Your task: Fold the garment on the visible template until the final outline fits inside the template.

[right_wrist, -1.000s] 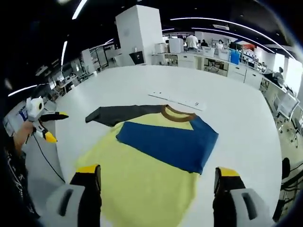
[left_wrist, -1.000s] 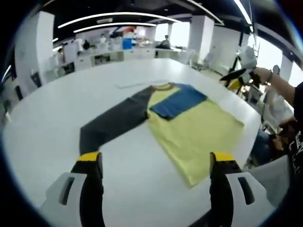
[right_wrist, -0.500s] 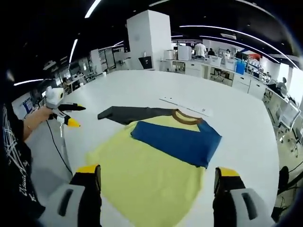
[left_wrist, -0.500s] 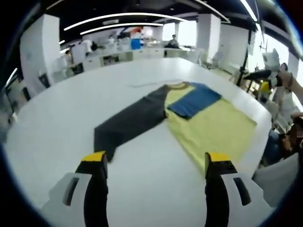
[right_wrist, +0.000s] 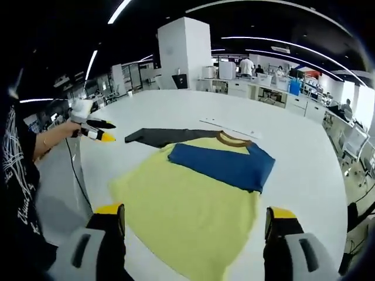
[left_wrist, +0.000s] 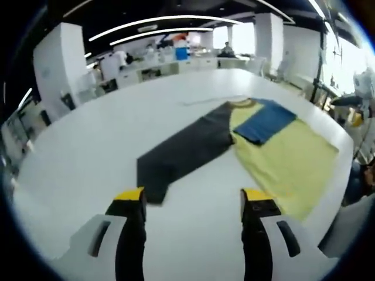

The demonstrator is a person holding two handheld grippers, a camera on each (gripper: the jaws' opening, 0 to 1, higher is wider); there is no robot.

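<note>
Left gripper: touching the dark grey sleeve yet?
Apart. In the right gripper view the left gripper hangs beyond the tip of the dark grey sleeve, white table showing between them.

An open-plan lab or office is stretching around a big white table (right_wrist: 304,152). Workbenches (right_wrist: 263,91) with equipment and people are lining the back, and strip lights (left_wrist: 158,23) are glowing above white pillars (right_wrist: 184,50).

The shirt (right_wrist: 193,199) lies flat on the big table (right_wrist: 293,158). One sleeve (right_wrist: 225,167) is folded across its chest, and the other sleeve (left_wrist: 179,155) stretches out sideways.
</note>
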